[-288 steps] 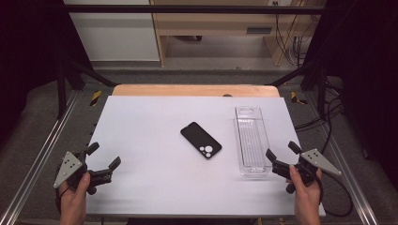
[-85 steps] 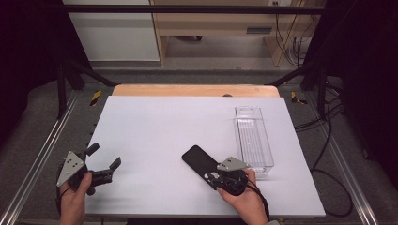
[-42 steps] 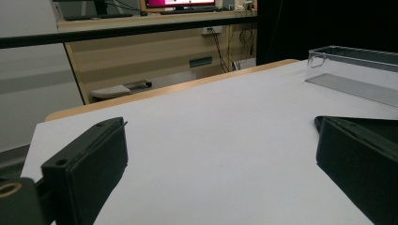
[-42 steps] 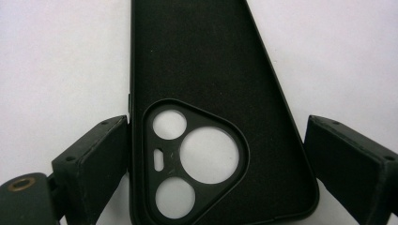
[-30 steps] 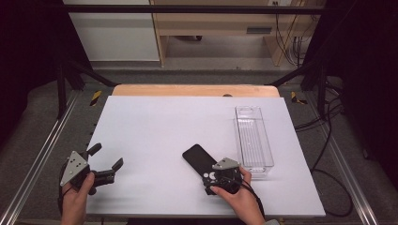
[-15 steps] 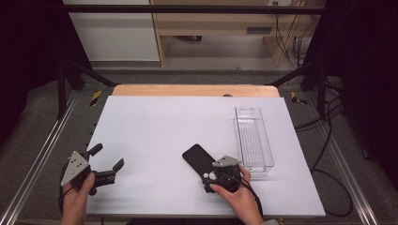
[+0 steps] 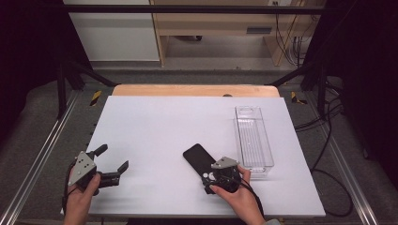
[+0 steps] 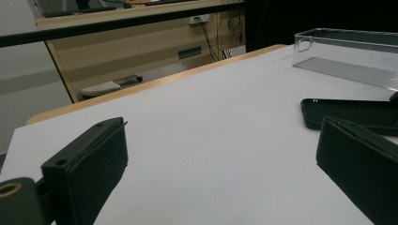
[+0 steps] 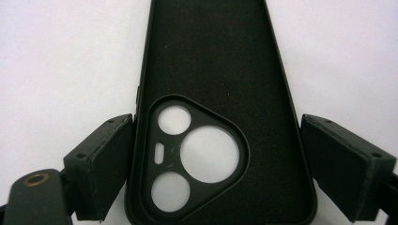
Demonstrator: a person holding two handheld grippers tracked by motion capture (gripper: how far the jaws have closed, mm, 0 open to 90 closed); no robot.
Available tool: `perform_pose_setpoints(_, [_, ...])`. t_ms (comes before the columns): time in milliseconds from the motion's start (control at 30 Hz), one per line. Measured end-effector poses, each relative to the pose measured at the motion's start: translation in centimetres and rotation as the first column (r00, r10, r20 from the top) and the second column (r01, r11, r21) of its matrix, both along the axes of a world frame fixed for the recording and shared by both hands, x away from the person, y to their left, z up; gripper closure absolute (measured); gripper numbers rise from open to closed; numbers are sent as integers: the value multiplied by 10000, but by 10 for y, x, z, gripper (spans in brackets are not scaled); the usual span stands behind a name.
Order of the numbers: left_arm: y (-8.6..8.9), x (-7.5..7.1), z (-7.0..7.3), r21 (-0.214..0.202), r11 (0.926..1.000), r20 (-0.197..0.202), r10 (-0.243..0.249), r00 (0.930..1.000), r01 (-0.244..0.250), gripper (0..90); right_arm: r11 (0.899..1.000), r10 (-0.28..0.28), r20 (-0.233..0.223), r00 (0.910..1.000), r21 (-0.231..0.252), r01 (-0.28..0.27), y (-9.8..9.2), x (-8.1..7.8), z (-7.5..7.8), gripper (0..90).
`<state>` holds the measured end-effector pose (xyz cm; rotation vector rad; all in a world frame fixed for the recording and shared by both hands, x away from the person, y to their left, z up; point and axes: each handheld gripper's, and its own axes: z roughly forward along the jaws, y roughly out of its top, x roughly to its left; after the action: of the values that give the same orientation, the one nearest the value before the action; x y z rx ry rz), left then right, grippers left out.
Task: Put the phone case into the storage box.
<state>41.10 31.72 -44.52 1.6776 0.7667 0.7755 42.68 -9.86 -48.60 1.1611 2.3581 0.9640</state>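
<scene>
Black rubbery pads of the right claw point(image 9: 213, 164) stand one on each long side of the phone case point(image 9: 220, 93), at its camera-cutout end; the jaws have just been closing a little, the left pad is at the case's edge, the right pad has a thin gap, and neither clearly presses yet. The case lies flat on the white desk point(image 7: 155, 126), open side up, just left of the clear plastic tray point(image 7: 253, 136).

To do the grasp well, the person would likely keep the claw centred over the case so both pads meet the side walls together, squeeze on the stiffer rim rather than let the soft wall buckle, and lift level only once the grip feels firm.

Farther off, the left claw point(image 7: 110, 161) rests by the desk's near left edge, jaws wide apart and empty, well away from the case. It looks ready to steady the tray if needed.
</scene>
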Motion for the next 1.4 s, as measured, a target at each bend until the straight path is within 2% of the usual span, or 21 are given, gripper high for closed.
perform_pose_setpoints(133, [-2, 0, 0, 119, 9999, -12, -89, 10000, 89, 26, 9998, 186, -168, 9997, -38, -187, 0, -1, 2, 139])
perform_pose_setpoints(300, [-3, -1, 0, 58, 9999, -6, -154, 9999, 154, 26, 9988, 453, -113, 9989, -177, -455, 3, -4, 2, 140])
perform_pose_setpoints(500, [-2, -1, 0, -33, 9999, -81, -161, 9998, 161, 26, 9978, 653, -220, 9976, -89, -655, 5, -5, 3, 137])
perform_pose_setpoints(600, [-2, 0, 0, -141, 9998, -107, -140, 9998, 139, 27, 9975, 698, -219, 9973, -80, -700, 5, -5, 2, 136])
perform_pose_setpoints(1200, [-4, 0, -1, -25, 9998, -121, -195, 9997, 195, 27, 9963, 859, -175, 9962, -76, -860, 3, -3, 1, 118])
perform_pose_setpoints(1400, [-6, 0, -1, 23, 9996, -131, -293, 9995, 293, 27, 9965, 830, -105, 9965, -43, -830, 6, -3, -1, 79])
